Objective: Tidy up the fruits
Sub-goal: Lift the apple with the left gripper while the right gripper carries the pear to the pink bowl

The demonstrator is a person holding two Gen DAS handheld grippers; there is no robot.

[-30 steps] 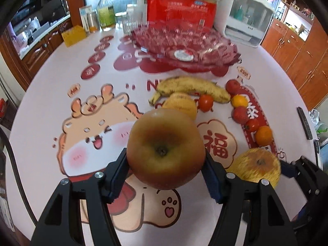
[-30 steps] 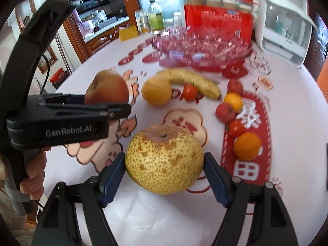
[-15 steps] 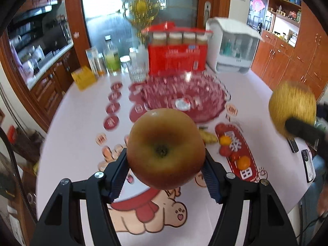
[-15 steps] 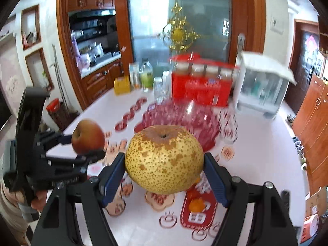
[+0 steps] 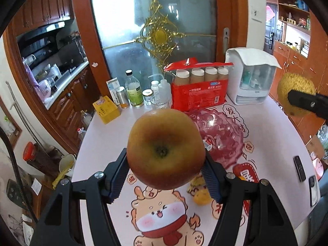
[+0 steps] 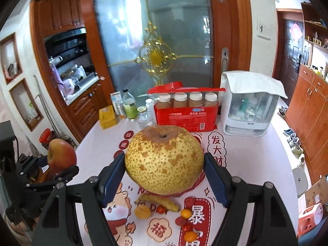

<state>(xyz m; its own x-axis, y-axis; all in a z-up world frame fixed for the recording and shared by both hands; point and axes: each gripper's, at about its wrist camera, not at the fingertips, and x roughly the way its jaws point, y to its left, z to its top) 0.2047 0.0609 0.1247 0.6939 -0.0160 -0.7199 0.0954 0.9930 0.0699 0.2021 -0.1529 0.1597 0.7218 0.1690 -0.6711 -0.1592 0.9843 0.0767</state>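
My left gripper (image 5: 166,174) is shut on a red-yellow apple (image 5: 165,149) and holds it high above the table. The apple also shows in the right wrist view (image 6: 61,155). My right gripper (image 6: 164,176) is shut on a speckled yellow pear (image 6: 164,160), also high up; the pear shows at the right edge of the left wrist view (image 5: 295,92). A pink glass bowl (image 5: 223,135) sits on the table below, partly hidden by the apple. A banana (image 6: 157,202), a yellow fruit (image 6: 142,212) and several small red and orange fruits (image 6: 185,214) lie on the table.
At the table's back stand a red pack of paper cups (image 5: 199,94), a white dispenser box (image 5: 251,82), bottles (image 5: 134,91) and a yellow box (image 5: 106,109). A remote (image 5: 299,168) and a phone (image 5: 313,190) lie at the right edge.
Both grippers have risen much higher with their fruits still held; the table and bowl now look smaller and farther below.
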